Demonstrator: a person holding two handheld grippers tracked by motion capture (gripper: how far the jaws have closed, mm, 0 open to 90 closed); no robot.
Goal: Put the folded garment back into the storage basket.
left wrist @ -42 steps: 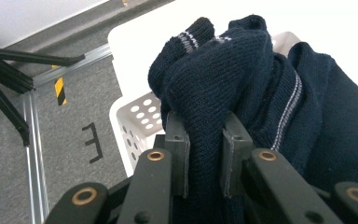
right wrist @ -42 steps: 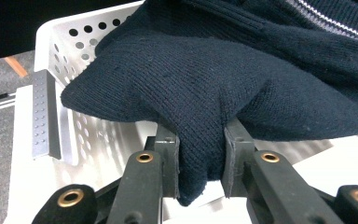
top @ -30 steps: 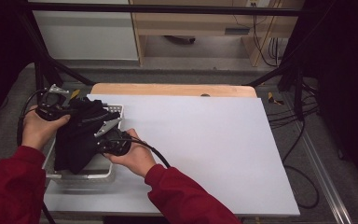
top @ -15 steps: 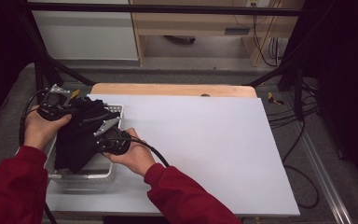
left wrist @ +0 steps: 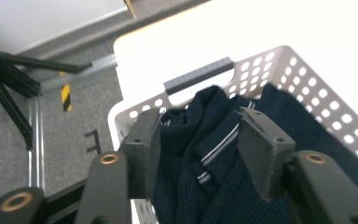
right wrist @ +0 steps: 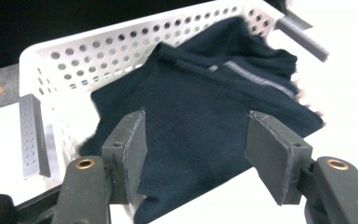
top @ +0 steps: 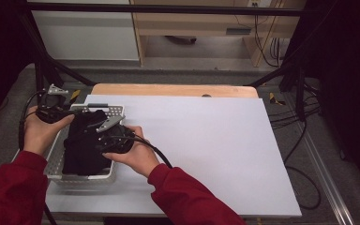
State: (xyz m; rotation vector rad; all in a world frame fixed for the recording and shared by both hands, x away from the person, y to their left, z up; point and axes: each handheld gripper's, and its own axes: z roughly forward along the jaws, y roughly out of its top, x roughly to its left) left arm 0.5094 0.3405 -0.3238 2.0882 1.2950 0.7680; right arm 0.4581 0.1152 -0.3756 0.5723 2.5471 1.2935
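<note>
Both sets of jaws have just been opening, and the dark garment (top: pixel 86 143) now lies lower in the basket than a second ago, no longer bunched up between the hands.

Left gripper (left wrist: pixel 200 140): jaws stand roughly half apart. Folds of the navy garment (left wrist: pixel 223 186) lie between and beneath the pads, which do not press on it.

Right gripper (right wrist: pixel 196 149): jaws likewise part open, one pad to each side above the cloth, with nothing clamped.

Container: a white perforated basket (top: pixel 117 111) with grey handles sits at the near left corner of the white table (top: pixel 206 140). It holds the single dark knit garment (right wrist: pixel 200 107), which shows a thin pale stripe at its neck; one edge drapes over the basket wall on the side nearest the right gripper.

In the high view, the left gripper (top: pixel 51 110) is at the basket's far left edge and the right gripper (top: pixel 110 138) at its right wall, both held by hands in red sleeves (top: pixel 187 197).
</note>
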